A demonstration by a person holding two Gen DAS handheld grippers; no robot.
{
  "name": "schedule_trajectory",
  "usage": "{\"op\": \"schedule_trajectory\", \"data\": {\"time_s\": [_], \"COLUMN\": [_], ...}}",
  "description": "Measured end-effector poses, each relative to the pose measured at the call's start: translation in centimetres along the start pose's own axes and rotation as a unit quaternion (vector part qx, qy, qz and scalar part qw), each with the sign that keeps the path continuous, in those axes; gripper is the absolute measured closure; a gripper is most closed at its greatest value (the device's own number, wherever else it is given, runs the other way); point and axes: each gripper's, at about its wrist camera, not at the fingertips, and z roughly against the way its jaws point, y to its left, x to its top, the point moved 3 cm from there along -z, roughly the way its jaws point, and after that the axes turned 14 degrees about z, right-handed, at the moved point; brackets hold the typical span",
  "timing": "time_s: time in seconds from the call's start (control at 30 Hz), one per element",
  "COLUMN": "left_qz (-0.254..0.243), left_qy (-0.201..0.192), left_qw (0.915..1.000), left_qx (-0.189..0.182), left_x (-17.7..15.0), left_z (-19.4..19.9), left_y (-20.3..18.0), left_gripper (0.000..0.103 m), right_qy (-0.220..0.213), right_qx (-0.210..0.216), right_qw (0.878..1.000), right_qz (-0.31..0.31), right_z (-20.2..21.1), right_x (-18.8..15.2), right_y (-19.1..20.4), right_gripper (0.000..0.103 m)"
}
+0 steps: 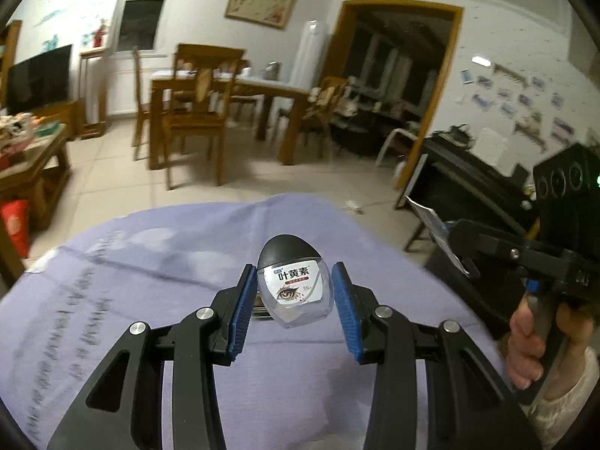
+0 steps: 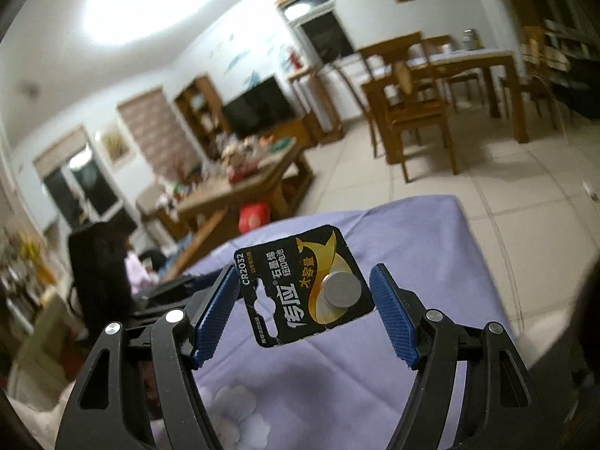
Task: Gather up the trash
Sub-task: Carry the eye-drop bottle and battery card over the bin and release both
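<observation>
We hold a small eye-drop bottle point(image 1: 294, 288) in our left gripper point(image 1: 294, 292), its jaws squeezing it above the purple cloth point(image 1: 150, 262) on the bench. Our right gripper point(image 2: 305, 300) grips a black battery card point(image 2: 303, 287) by its edges, lifted above the same cloth.

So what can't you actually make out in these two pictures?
- Left wrist view: whether the eye-drop bottle holds any liquid; the clear body shows none plainly.
- Left wrist view: the small white scrap on the floor, too small and blurred to name.
- Right wrist view: the back of the CR2032 battery card, turned away.
- Right wrist view: the clutter on the coffee table, blurred.
- Neither view shows a trash bin.
</observation>
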Motion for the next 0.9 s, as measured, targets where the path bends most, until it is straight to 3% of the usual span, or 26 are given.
{"op": "schedule_trajectory", "data": {"time_s": [0.27, 0.47, 0.67, 0.9], "left_qz": [-0.104, -0.161, -0.208, -0.233], "left_qy": [0.009, 0.012, 0.025, 0.054], "left_qw": [0.9928, 0.9814, 0.9699, 0.9620], "left_qx": [-0.060, -0.103, -0.124, -0.132], "left_x": [-3.0, -4.8, -7.4, -10.0], "left_z": [-0.8, -2.4, -4.9, -7.7], "left_y": [-12.1, -20.4, -26.2, -28.9], "left_gripper": [0.062, 0.062, 0.062, 0.062], "right_qy": [-0.075, -0.123, -0.141, -0.141], "right_qx": [-0.092, -0.166, -0.203, -0.211], "right_qw": [0.992, 0.975, 0.962, 0.955], "right_qz": [-0.044, -0.081, -0.121, -0.155], "right_z": [14.1, 23.6, 28.7, 30.8], "right_x": [-3.5, -7.4, -11.6, -15.7], "right_y": [-5.3, -10.4, -15.0, -18.7], "right_gripper": [0.031, 0.031, 0.031, 0.031]}}
